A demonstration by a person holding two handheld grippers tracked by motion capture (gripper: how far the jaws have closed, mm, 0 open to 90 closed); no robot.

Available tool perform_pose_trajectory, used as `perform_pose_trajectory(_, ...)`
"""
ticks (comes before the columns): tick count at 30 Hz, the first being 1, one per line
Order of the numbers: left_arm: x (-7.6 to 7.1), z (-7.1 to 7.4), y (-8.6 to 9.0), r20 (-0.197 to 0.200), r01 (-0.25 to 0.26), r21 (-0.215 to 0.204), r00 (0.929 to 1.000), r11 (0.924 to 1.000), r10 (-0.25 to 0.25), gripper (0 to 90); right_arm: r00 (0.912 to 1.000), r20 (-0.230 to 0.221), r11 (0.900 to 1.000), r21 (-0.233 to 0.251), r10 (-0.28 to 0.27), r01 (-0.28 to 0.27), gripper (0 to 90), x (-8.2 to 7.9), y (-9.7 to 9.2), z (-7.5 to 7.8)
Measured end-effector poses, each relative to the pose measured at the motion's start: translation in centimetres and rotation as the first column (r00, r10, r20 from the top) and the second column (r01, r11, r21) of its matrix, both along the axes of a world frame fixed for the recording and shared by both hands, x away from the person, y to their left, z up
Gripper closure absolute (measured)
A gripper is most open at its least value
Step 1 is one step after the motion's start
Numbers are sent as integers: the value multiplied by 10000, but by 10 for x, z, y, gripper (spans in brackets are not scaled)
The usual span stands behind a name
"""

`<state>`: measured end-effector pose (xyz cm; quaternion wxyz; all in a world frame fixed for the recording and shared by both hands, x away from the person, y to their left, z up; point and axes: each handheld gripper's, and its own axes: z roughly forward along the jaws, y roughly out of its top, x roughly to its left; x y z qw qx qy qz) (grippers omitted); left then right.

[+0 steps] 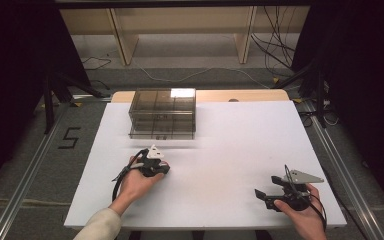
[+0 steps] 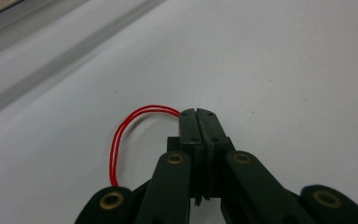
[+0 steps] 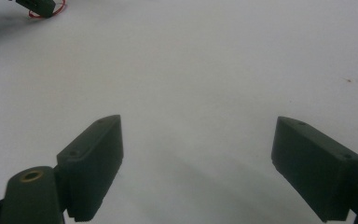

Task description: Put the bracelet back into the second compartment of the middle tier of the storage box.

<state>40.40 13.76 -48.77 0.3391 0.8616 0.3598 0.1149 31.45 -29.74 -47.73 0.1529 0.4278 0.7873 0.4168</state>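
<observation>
One red loop [image 2: 121, 140] pinched in left tool [image 2: 199, 113]; right tool [image 3: 198, 154] open.

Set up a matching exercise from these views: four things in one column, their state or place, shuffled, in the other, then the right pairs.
Things:
1. left gripper
2. right gripper
3. red band
4. drawer box

States or places:
A. at the far edge of the white table
B. jaws wide apart, nothing between them
C. pinched at one end, the rest looping out over the table
D. jaws pressed together

Pairs: 1-D, 2-B, 3-C, 4-A
</observation>
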Motion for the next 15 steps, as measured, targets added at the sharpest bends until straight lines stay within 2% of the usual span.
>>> perform_pose_trajectory(7,-2,1,0,44,12,-59,10000,10000,-11,898,10000,0,10000,16,-11,11,175,0,0,0)
perform_pose_trajectory(15,-4,8,2,389,-19,-405,9992,9992,35,898,10000,-9,10000,15,-9,9,175,0,0,0)
